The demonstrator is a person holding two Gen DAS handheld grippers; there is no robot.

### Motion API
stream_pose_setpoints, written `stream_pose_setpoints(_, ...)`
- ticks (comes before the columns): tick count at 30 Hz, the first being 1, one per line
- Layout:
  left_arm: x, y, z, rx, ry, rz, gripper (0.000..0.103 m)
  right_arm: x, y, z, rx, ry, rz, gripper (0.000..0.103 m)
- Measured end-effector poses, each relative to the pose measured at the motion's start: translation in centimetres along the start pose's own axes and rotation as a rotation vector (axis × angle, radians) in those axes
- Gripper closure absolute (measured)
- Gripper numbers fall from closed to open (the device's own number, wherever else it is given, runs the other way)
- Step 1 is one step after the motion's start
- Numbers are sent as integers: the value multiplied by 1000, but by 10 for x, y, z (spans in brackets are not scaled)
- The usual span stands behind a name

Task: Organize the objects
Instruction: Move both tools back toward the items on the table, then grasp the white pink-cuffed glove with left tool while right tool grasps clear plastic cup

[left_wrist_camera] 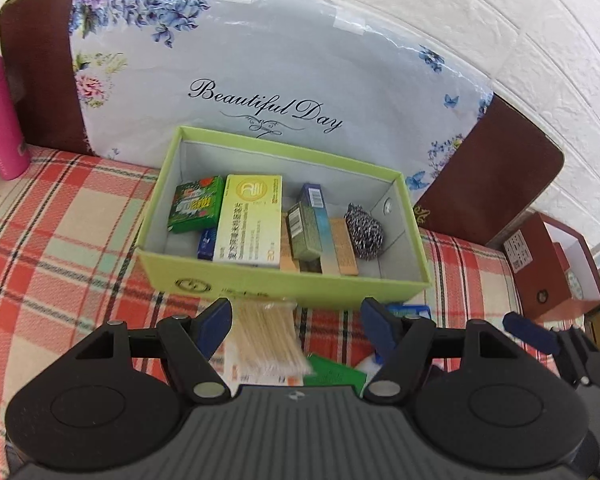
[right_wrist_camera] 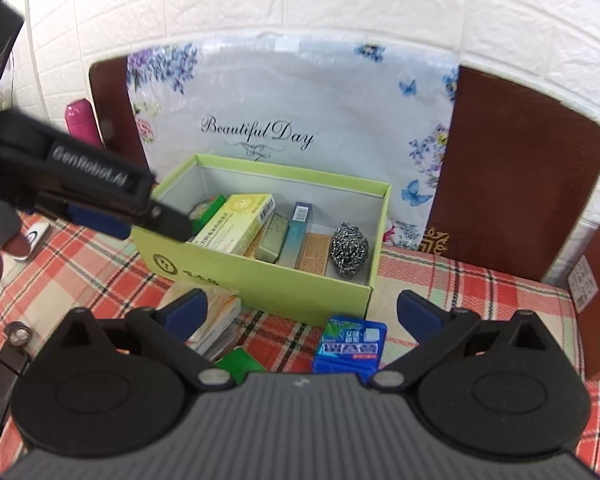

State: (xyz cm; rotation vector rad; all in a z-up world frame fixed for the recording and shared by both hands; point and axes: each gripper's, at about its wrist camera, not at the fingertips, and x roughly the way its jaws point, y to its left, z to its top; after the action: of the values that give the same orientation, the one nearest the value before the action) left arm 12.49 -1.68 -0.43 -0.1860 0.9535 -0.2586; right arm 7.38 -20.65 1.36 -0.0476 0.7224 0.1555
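Green box (left_wrist_camera: 284, 284) mid plaid cloth (left_wrist_camera: 60, 264), scourer (left_wrist_camera: 364, 232) at its right end. Left gripper (left_wrist_camera: 296, 320) agape over toothpick bundle (left_wrist_camera: 268, 336), untouched. Right view only: right gripper (right_wrist_camera: 300, 312) agape above blue pack (right_wrist_camera: 350, 346); left gripper masks box's left corner.

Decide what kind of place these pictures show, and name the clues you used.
Probably a home room, perhaps a bedroom: a plaid cloth covers the surface, a padded brown headboard-like panel leans on a white brick-pattern wall.
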Motion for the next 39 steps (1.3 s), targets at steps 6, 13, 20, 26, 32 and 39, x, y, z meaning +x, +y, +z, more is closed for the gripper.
stream_pose_setpoints(6, -23, 7, -25, -9, 10, 22, 29, -29, -1, -15, 27, -6, -11, 0)
stream_pose_setpoints(13, -35, 16, -51, -12, 40, 51, 29, -57, -3, -44, 63, -1, -44, 0)
stream_pose_setpoints(20, -31, 17, -72, 16, 87, 63, 29, -71, -12, -78, 111, 41, -88, 0)
stream_pose_setpoints(26, -4, 14, -89, 51, 134, 62, 29, -68, -16, -94, 143, 72, -99, 0)
stream_pose_setpoints(32, 29, 13, -102, 63, 191, 61, 29, -50, -11, -97, 93, 108, -108, 0)
stream_pose_setpoints(39, 52, 15, -99, 61, 193, 88, 30, -25, -9, -93, 3, 130, -155, 0)
